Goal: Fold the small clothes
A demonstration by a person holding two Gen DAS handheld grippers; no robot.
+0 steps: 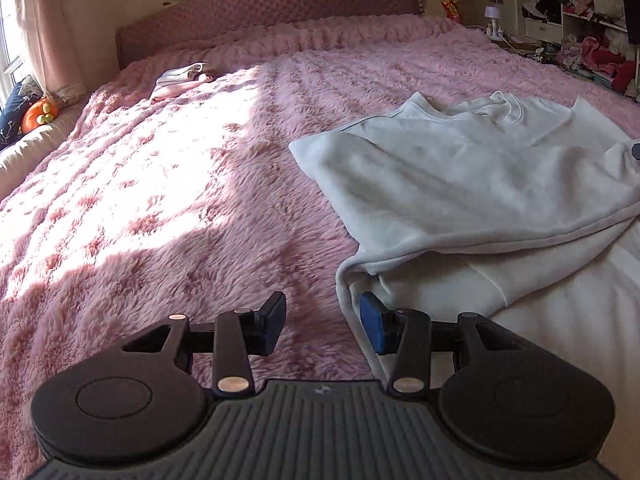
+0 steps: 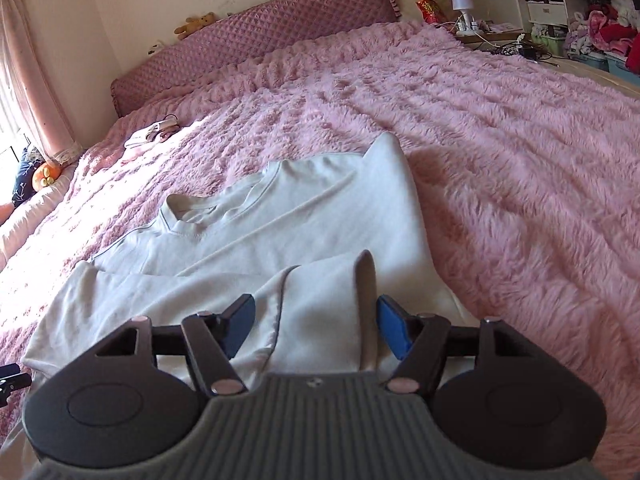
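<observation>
A white sweatshirt (image 1: 460, 184) lies partly folded on the pink fluffy bed cover (image 1: 160, 184). My left gripper (image 1: 323, 322) is open at the garment's near left edge, its right pad touching the hem (image 1: 348, 280). In the right wrist view the sweatshirt (image 2: 280, 232) lies ahead with its collar to the far left. My right gripper (image 2: 316, 330) is open, its jaws on either side of a raised fold of the white fabric (image 2: 320, 312). The tip of the left gripper (image 2: 12, 380) shows at the left edge.
A small folded pile of pale clothes (image 1: 184, 76) lies far left near the quilted headboard (image 1: 272, 8). A bedside table with a lamp (image 2: 464, 8) and cluttered shelves (image 1: 580, 20) stand at the far right. An orange toy (image 1: 38, 114) sits by the curtain.
</observation>
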